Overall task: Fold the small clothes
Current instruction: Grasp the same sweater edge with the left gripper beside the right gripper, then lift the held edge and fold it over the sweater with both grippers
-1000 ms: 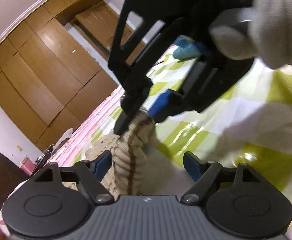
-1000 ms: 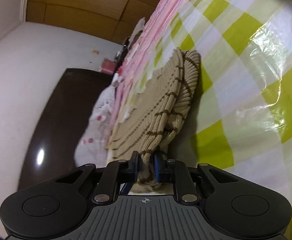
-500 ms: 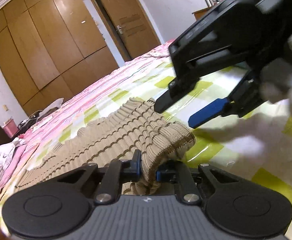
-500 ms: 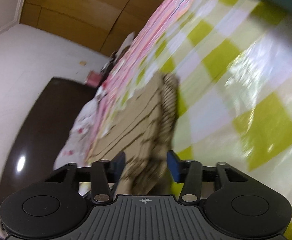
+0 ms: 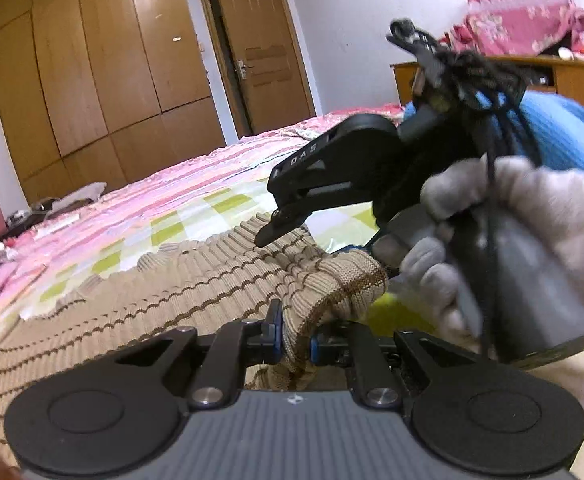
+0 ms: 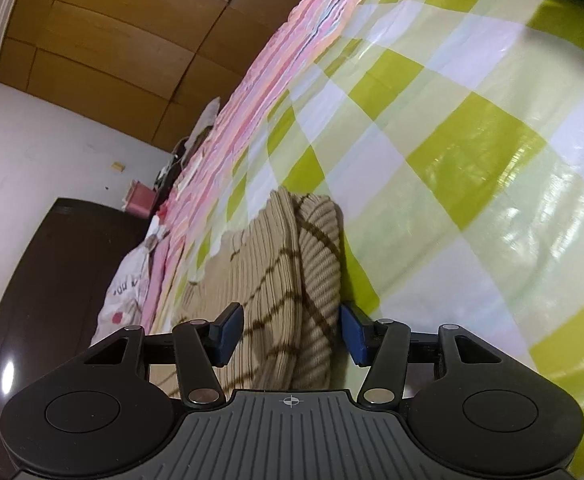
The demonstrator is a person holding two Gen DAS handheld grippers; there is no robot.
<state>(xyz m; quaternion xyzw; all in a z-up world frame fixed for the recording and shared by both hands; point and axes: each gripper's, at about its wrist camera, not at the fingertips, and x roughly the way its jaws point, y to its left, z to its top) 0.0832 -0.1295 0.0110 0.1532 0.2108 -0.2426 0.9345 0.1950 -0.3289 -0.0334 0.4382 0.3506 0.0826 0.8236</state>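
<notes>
A beige ribbed sweater [image 5: 171, 292] with thin brown stripes lies on the green-and-white checked plastic sheet [image 6: 452, 140] on the bed. My left gripper [image 5: 294, 332] has its jaws closing, and the blue pads press on a bunched, brown-edged fold of the sweater. In the right wrist view the sweater [image 6: 275, 248] runs between the pads of my right gripper [image 6: 287, 332], which stands open and apart from the knit. A white-gloved hand [image 5: 532, 240] holds that right gripper, whose black finger [image 5: 287, 220] hovers just over the sweater.
A pink striped bedspread [image 5: 151, 192] lies beyond the checked sheet. Wooden wardrobes [image 5: 91, 80] and a door [image 5: 259, 60] line the far wall. A blue garment [image 5: 564, 132] sits behind the gloved hand. A dark wooden board [image 6: 51, 280] stands past the bed's left side.
My left gripper went from open to shut on the sweater's fold and rolled level. My right gripper let go of the sweater, opened, and drew back beside the left.
</notes>
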